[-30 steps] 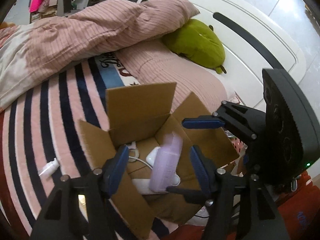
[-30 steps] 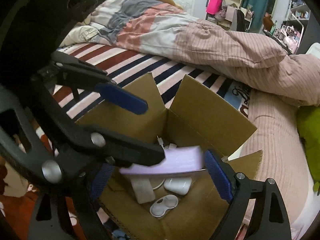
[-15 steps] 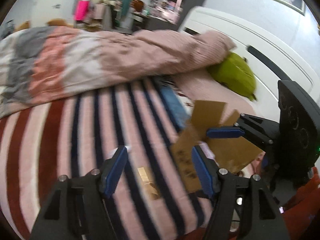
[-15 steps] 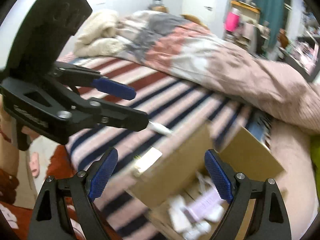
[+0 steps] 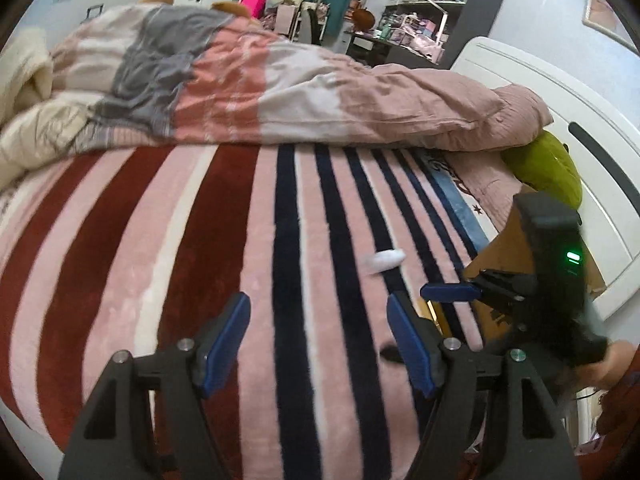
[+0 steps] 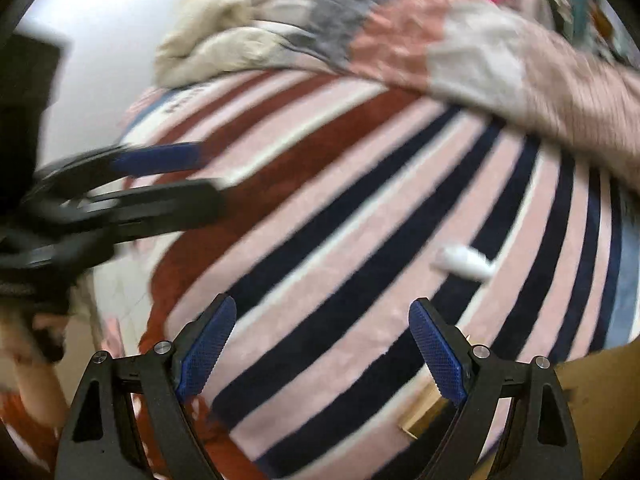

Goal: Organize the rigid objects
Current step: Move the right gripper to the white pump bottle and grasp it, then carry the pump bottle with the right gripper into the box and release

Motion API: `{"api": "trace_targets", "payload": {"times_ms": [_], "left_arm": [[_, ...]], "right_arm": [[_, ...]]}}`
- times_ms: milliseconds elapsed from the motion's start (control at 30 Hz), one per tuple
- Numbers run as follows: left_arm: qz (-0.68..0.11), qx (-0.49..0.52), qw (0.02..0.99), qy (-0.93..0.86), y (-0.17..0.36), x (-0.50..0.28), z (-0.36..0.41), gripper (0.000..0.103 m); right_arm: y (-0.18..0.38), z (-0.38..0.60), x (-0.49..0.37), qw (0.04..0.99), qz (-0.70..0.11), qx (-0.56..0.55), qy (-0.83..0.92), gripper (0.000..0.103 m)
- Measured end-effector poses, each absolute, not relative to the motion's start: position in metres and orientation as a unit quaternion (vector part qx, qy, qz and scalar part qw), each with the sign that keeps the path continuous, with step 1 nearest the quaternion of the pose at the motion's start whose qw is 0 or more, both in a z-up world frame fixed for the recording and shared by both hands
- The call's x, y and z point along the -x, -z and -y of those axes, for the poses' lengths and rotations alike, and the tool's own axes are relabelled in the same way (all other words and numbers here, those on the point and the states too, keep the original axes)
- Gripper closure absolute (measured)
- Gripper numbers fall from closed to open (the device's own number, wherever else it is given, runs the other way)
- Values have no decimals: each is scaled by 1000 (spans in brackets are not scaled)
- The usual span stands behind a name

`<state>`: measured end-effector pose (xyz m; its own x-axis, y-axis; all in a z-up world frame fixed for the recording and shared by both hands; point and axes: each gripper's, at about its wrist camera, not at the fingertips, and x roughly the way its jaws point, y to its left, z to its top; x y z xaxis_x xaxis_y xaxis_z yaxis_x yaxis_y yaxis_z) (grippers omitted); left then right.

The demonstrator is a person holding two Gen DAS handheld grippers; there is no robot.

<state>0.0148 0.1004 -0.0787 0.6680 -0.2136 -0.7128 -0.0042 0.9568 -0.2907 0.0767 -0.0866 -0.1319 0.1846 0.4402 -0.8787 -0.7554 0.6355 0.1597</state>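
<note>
A small white bottle (image 5: 385, 260) lies on the striped blanket (image 5: 224, 240), ahead and right of my left gripper (image 5: 318, 340), which is open and empty. It also shows in the right wrist view (image 6: 464, 262), ahead and right of my right gripper (image 6: 322, 344), open and empty. The cardboard box (image 5: 504, 248) sits at the right edge of the left view, partly hidden by the right gripper's body; a flap (image 6: 592, 392) shows at the lower right of the right view. A small dark object (image 5: 390, 354) lies by the left gripper's right finger.
A rumpled pink, grey and cream duvet (image 5: 248, 80) lies across the far side of the bed. A green plush (image 5: 548, 168) rests by the white headboard (image 5: 560, 92). Cluttered shelves (image 5: 400, 4) stand behind. The bed's near edge is just below the grippers.
Both grippers have swung left, away from the box and its contents, to face the striped blanket and the white bottle. The purple item the right gripper released stays in the box.
</note>
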Motion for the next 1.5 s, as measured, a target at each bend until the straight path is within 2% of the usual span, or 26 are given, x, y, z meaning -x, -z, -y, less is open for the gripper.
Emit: {"api": "trace_targets", "payload": {"times_ms": [200,367,433,533,600,700,967,1267,1333,1400,1433,1467,1500], "left_arm": [[-419,156,893,57,109,-19,-115,36],[-426,170,887,59,119,-25,-120,36],[-429,169,886,58,120,-26,-120,36],[-432,169,884,56,122,-27,-120,36],[-432,172,884,55,122,-28,-121,36],[-430,172,884,58,118,-27,-118,36],[-423,172,884,100,95,-30,-95,36],[-403,166,877,204,36,-42,-27,36],[-398,162,871,237,22,-45,-5,41],[-400,150,866,261,12,-49,15,60],[-402,142,863,272,8,-52,28,64],[-402,133,860,283,4,-56,41,72],[-402,129,858,294,1,-59,52,75]], "right_arm": [[176,101,-116,814,-484,138,-291,16],[191,106,-146,827,-485,120,-259,16],[195,107,-152,827,-486,124,-254,19],[199,100,-160,831,-481,131,-246,31],[197,100,-160,838,-470,137,-243,45],[196,102,-158,838,-467,138,-246,45],[163,102,-120,823,-444,147,-321,45],[74,112,-53,809,-356,181,-432,45],[59,126,-43,817,-334,183,-432,45],[46,143,-39,827,-317,185,-427,45],[40,153,-37,831,-311,184,-423,45],[34,164,-36,836,-305,182,-418,45],[31,172,-36,839,-302,181,-414,45]]}}
